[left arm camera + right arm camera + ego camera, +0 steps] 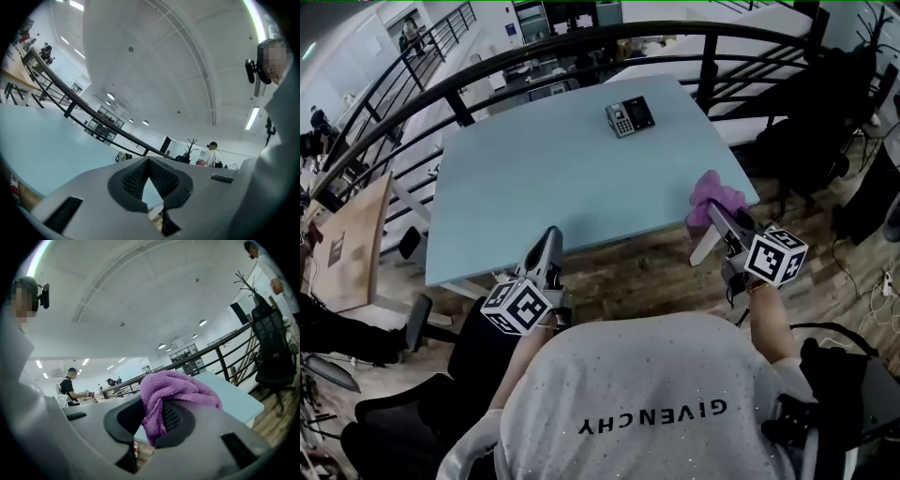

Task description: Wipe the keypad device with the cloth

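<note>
The counter (534,178) is pale blue-green. At its 1 o'clock, the keypad device (629,116) is black with a silver-grey key panel. At 4 o'clock, the cloth (715,195) is bright purple. The left hand-held gripper (551,236) and right hand-held gripper (718,217) are light grey, with black cross-hatched pads (133,180) and white marker cubes (517,307) bearing black squares. The floor (656,272) is brown wood.

A big light blue table with a flat top (553,178) stands on a brown wood floor (647,272). A black metal rail with thin bars (581,42) bends around the far side of the table. A brown wooden desk (352,239) is off to the left. A black office chair with a net back (272,348) stands near the table's corner. A black coat stand like a bare tree (248,284) is behind the chair. Far back, a person in a white shirt and dark cap (213,154) stands. Long white lights (253,117) shine on the ceiling.
</note>
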Motion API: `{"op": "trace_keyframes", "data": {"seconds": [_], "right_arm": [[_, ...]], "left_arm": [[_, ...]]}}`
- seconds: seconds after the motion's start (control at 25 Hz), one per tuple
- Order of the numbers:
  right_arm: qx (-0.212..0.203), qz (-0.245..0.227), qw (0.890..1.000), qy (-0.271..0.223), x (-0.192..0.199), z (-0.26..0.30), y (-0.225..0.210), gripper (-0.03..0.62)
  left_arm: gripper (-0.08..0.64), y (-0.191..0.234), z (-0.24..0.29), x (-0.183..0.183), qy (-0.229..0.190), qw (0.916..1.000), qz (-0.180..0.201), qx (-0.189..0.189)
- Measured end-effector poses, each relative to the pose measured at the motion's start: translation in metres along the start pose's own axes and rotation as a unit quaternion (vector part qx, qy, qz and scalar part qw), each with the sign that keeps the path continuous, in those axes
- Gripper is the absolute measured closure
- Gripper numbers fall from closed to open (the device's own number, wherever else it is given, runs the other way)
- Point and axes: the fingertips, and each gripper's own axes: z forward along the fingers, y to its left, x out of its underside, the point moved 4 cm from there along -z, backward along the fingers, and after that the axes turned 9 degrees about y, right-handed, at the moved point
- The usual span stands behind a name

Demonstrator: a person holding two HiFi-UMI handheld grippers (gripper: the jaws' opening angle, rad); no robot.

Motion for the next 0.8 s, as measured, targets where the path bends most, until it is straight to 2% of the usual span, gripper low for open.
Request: {"op": "trace_keyframes", "data": {"seconds": [0.16, 0.36, 0.48, 0.64, 0.8], "right_arm": [[0.015, 0.008, 1.0, 0.018, -0.018, 0.023, -0.047, 0.541], [-0.01, 0.001, 0.999, 0.031, -0.029, 0.036, -0.092, 0.541], [-0.032, 0.002, 0.999, 0.029, -0.033, 0.046, -0.106, 0.54], [-0.028, -0.015, 0.999, 0.023, -0.039, 0.064, -0.11, 0.538], [-0.029, -0.028, 0.999, 0.016, -0.044, 0.09, -0.11, 0.538]], "left_arm": [[0.56, 0.007, 0.038, -0.001, -0.015, 0.9997, -0.019, -0.007], [0.56, 0.011, 0.076, 0.009, -0.035, 0.9978, -0.051, -0.023], [0.56, 0.01, 0.092, 0.01, -0.037, 0.9972, -0.058, -0.03], [0.56, 0.008, 0.106, 0.012, -0.029, 0.9971, -0.063, -0.031], [0.56, 0.012, 0.124, 0.011, -0.013, 0.9986, -0.051, -0.005]]}}
